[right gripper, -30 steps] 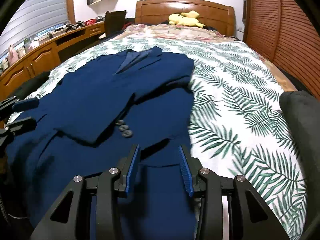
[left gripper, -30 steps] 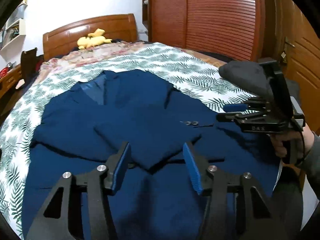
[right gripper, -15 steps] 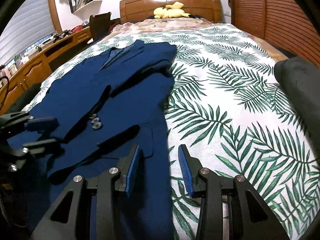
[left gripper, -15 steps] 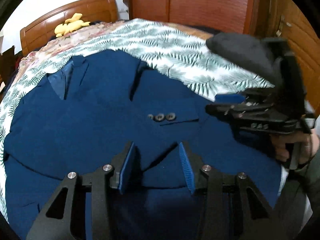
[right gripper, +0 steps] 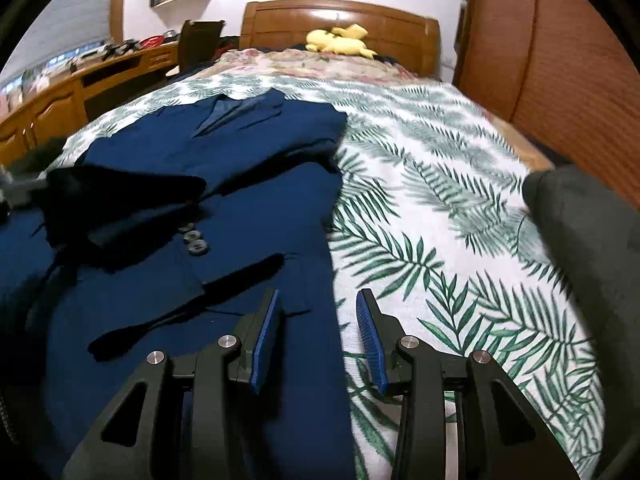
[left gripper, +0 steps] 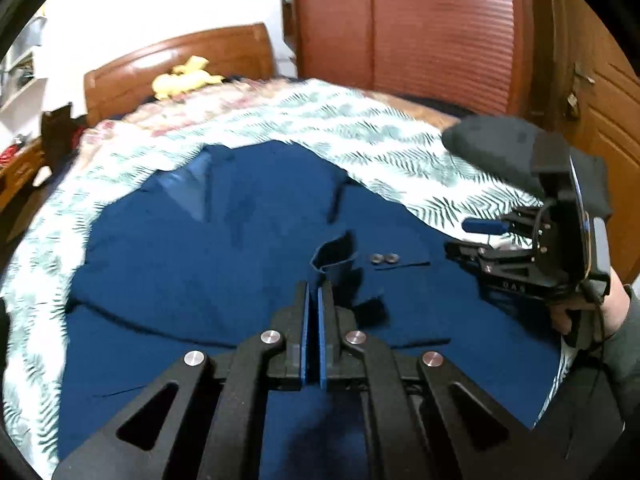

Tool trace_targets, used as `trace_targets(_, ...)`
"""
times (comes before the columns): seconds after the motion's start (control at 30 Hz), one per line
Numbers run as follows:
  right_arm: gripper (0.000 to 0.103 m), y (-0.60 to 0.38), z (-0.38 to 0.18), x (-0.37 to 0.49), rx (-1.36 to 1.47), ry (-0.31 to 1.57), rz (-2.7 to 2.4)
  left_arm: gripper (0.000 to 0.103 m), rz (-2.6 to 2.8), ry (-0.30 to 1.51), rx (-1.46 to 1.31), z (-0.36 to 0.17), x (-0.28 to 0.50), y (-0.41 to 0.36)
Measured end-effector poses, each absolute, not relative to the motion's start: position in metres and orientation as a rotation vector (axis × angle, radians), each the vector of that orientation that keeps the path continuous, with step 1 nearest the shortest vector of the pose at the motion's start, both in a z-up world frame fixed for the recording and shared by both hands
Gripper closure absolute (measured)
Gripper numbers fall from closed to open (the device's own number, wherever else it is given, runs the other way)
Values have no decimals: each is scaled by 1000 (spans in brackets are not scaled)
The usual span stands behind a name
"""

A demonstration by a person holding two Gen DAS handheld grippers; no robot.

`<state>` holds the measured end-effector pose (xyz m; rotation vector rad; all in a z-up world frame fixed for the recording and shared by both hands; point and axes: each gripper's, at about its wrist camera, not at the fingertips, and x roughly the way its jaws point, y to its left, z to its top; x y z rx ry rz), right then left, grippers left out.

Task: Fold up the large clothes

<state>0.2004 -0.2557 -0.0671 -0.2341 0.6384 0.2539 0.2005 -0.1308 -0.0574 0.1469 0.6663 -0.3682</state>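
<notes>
- Left gripper [left gripper: 313, 292]: jaws have just been closing and are now clenched on a raised sleeve cuff [left gripper: 334, 254] of the navy suit jacket [left gripper: 208, 264].
- Right gripper [right gripper: 318, 310]: jaws part open, grasping nothing, above the jacket's edge.
- One jacket lies flat on the leaf-print bed [right gripper: 440, 200]; three buttons [right gripper: 195, 237] show.

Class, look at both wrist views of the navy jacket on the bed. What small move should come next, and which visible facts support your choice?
Probably lift the left gripper a little and carry the pinched sleeve cuff across the jacket. Its jaws have just closed on a raised fold of the cuff, beside the buttons. The right gripper is open over the jacket's edge, holding nothing.
</notes>
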Motion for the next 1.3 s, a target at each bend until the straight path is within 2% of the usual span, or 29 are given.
trace_targets(0.33, 62, -241, -43, 175, -193, 621, 336, 99, -311, 676, 93, -66, 181, -82)
trace_targets(0.7, 62, -185, -36, 201, -139, 665, 443, 99, -246, 735, 65, -95, 177, -53)
trace_targets(1.07, 62, -177, -62, 212, -156, 680, 504, 98, -246, 755, 49, -101, 159, -42)
trace_targets(1.23, 62, -177, -71, 211, -170, 690, 504, 90, -219, 753, 9, -102, 151, -28)
trace_targets(1.27, 63, -173, -70, 210, -172, 689, 503, 85, -205, 746, 6, -101, 149, -25)
trace_targets(1.3, 62, -173, -70, 210, -172, 687, 503, 76, -189, 738, 6, -99, 147, -22)
